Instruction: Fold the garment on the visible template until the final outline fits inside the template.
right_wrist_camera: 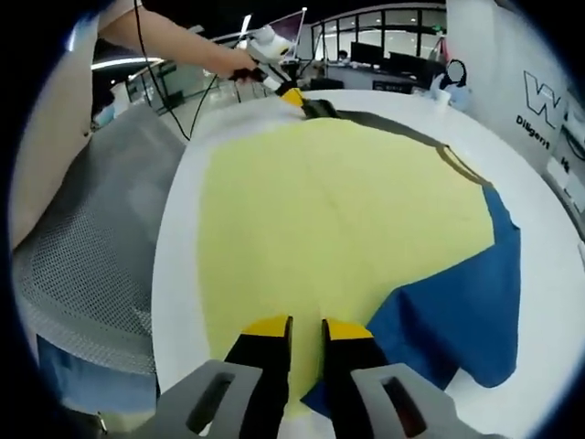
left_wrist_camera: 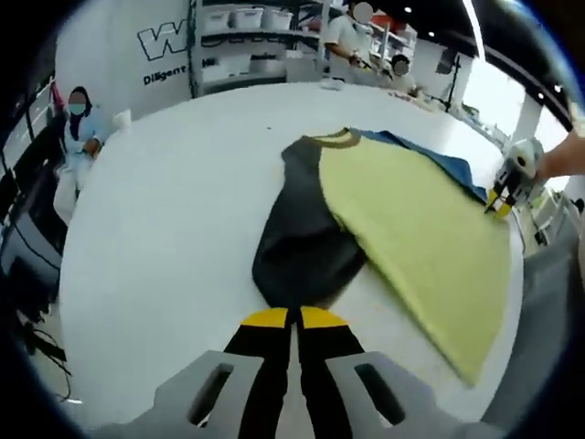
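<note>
The garment lies spread on a white round table (left_wrist_camera: 174, 210): a yellow body (left_wrist_camera: 411, 229), a dark grey sleeve (left_wrist_camera: 302, 229) and an olive collar (left_wrist_camera: 335, 138). Blue cloth (right_wrist_camera: 457, 311) shows from under the yellow along one side. My left gripper (left_wrist_camera: 292, 316) is at the dark sleeve's end, jaws pressed together on the cuff. It also appears far off as the left gripper (right_wrist_camera: 291, 94) beside the dark sleeve (right_wrist_camera: 320, 108). My right gripper (right_wrist_camera: 307, 326) sits at the yellow body's (right_wrist_camera: 338, 210) edge, jaws a narrow gap apart with yellow cloth between them. From the other side, the right gripper (left_wrist_camera: 500, 199) touches that edge.
A person's grey mesh clothing (right_wrist_camera: 91, 247) presses against the table's near rim. A seated person (left_wrist_camera: 78, 128) is off the table's far left. Shelves (left_wrist_camera: 247, 46) and other people stand behind the table.
</note>
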Demonstrator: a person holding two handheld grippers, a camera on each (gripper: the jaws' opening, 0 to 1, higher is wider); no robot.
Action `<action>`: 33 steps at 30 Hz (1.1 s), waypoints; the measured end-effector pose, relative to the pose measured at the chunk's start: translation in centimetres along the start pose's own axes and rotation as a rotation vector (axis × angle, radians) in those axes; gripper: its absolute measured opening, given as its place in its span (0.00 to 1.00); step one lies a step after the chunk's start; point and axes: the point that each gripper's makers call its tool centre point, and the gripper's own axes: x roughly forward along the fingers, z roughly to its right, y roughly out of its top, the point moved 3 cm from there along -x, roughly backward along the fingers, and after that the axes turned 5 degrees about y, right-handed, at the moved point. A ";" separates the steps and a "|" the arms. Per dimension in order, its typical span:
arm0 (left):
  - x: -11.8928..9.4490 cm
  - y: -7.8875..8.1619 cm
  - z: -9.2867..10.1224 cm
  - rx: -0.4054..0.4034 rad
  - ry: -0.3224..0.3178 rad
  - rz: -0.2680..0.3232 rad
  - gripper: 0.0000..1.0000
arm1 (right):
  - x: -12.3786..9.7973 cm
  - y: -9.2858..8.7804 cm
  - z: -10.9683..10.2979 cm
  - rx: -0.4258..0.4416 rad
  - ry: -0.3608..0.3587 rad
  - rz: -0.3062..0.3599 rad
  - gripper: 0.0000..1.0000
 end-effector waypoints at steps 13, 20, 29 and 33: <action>-1.5 3.3 -3.8 0.267 0.153 -0.023 0.03 | 0.1 -0.3 0.1 0.010 0.000 -0.001 0.04; -2.5 4.6 -3.7 0.385 0.192 0.007 0.03 | 0.1 -0.3 0.0 0.015 -0.003 0.003 0.04; -2.3 1.5 -0.3 0.423 0.061 -0.034 0.03 | 0.1 -0.3 0.0 0.018 -0.005 0.005 0.04; -2.7 -0.6 1.1 0.375 -0.009 -0.086 0.03 | 0.1 -0.3 0.1 0.019 -0.006 0.006 0.04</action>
